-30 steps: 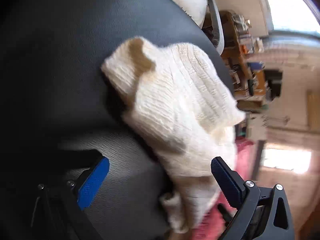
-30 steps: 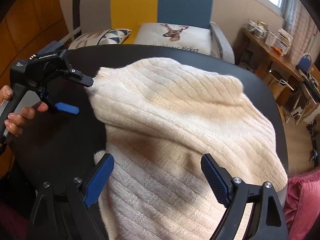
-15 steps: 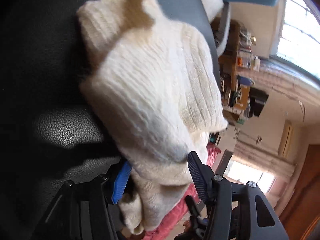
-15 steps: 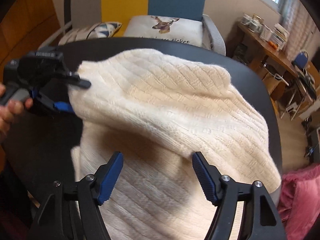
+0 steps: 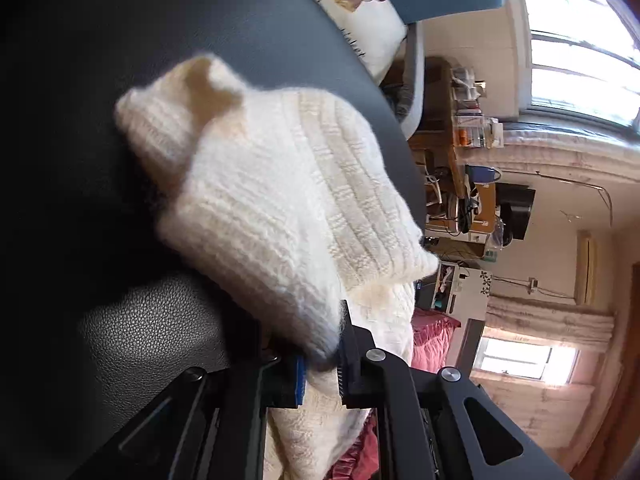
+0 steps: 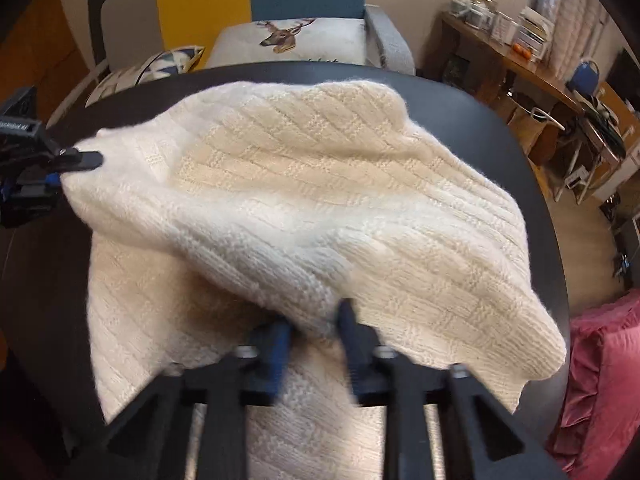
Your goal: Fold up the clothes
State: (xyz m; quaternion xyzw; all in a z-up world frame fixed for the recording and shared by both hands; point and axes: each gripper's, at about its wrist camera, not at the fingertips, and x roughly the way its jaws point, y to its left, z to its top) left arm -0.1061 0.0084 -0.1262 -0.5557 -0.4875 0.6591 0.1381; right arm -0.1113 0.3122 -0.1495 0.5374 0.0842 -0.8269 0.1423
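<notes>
A cream knitted sweater [image 6: 320, 200] lies bunched on a round black table [image 6: 532, 184]. My right gripper [image 6: 314, 340] is closing its jaws on a raised fold of the sweater near its front edge, and the blue pads [image 6: 276, 344] press into the knit. In the left wrist view the sweater [image 5: 280, 208] rises as a thick fold, and my left gripper [image 5: 320, 364] is closing on its lower edge, pads squeezing the wool. The left gripper [image 6: 60, 172] also shows at the far left of the right wrist view, clamped on the sweater's corner.
Behind the table stands a sofa with a deer-print cushion [image 6: 288, 36] and a patterned pillow [image 6: 160, 64]. A cluttered wooden desk [image 6: 520, 52] runs along the right wall. A pink fabric heap [image 6: 600, 380] sits beyond the table's right edge.
Both grippers went from wide open around the sweater to clamped on its folds. The right one moved in lower over the knit, and the fold between the two grippers now stands raised off the table.
</notes>
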